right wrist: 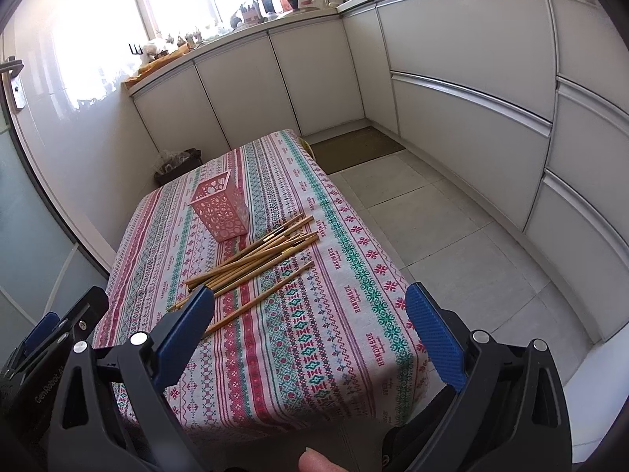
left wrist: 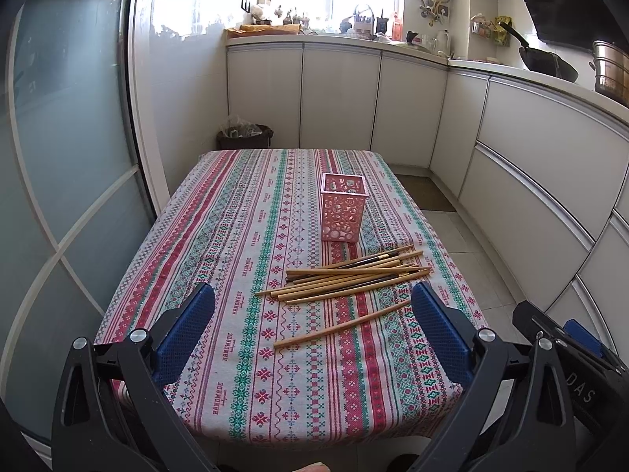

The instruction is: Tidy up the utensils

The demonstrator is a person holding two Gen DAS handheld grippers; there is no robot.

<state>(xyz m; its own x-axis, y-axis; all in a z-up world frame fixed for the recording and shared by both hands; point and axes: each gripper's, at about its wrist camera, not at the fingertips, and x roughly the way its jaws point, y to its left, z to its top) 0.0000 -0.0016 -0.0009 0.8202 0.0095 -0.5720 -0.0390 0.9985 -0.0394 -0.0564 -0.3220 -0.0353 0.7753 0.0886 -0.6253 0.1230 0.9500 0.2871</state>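
Note:
A pile of several wooden chopsticks (left wrist: 354,275) lies on the patterned tablecloth (left wrist: 243,314), with one single chopstick (left wrist: 342,324) lying apart, nearer to me. A pink perforated holder (left wrist: 341,207) stands upright behind the pile and looks empty. My left gripper (left wrist: 314,334) is open and empty, above the table's near end. In the right wrist view the pile (right wrist: 251,259), the single chopstick (right wrist: 259,299) and the holder (right wrist: 220,210) show to the left. My right gripper (right wrist: 310,330) is open and empty above the table's near right part.
White kitchen cabinets (left wrist: 530,149) run along the back and right. A dark waste bin (left wrist: 243,137) stands behind the table. A glass door (left wrist: 59,157) is on the left. Tiled floor (right wrist: 452,236) lies right of the table.

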